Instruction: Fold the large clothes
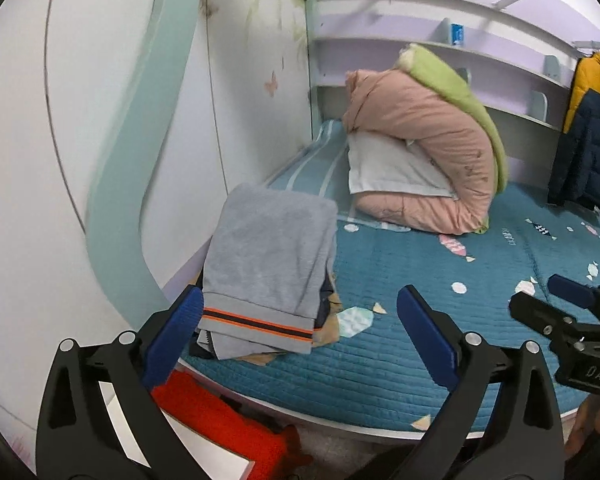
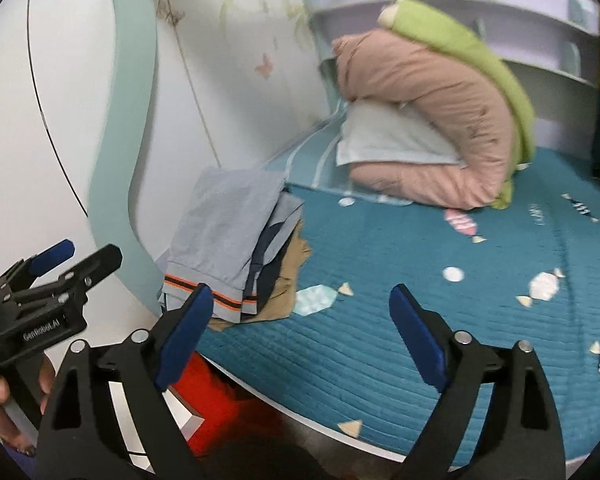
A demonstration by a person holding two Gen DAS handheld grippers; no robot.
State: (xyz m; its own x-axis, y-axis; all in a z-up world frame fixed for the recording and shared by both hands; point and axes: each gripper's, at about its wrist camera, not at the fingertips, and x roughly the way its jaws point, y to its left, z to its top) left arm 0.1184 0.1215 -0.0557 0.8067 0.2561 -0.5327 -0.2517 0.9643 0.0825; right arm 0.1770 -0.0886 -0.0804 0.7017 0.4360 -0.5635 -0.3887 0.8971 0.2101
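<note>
A folded grey garment (image 1: 265,258) with an orange and dark stripe at its hem lies on top of a stack of folded clothes at the bed's left front corner; it also shows in the right wrist view (image 2: 223,236). Dark blue and tan clothes (image 2: 291,276) lie under it. My left gripper (image 1: 300,316) is open and empty, just in front of the stack. My right gripper (image 2: 302,316) is open and empty, above the bed's front edge, right of the stack. Each gripper shows in the other's view: the right one (image 1: 572,300) and the left one (image 2: 55,260).
The bed has a teal quilted cover (image 1: 440,320) with fish and candy prints. A pink and green duvet (image 1: 424,136) with a white pillow (image 1: 388,172) sits at the back. Jackets (image 1: 588,136) hang at right. A red item (image 1: 219,420) lies on the floor. A wardrobe (image 1: 99,120) stands at left.
</note>
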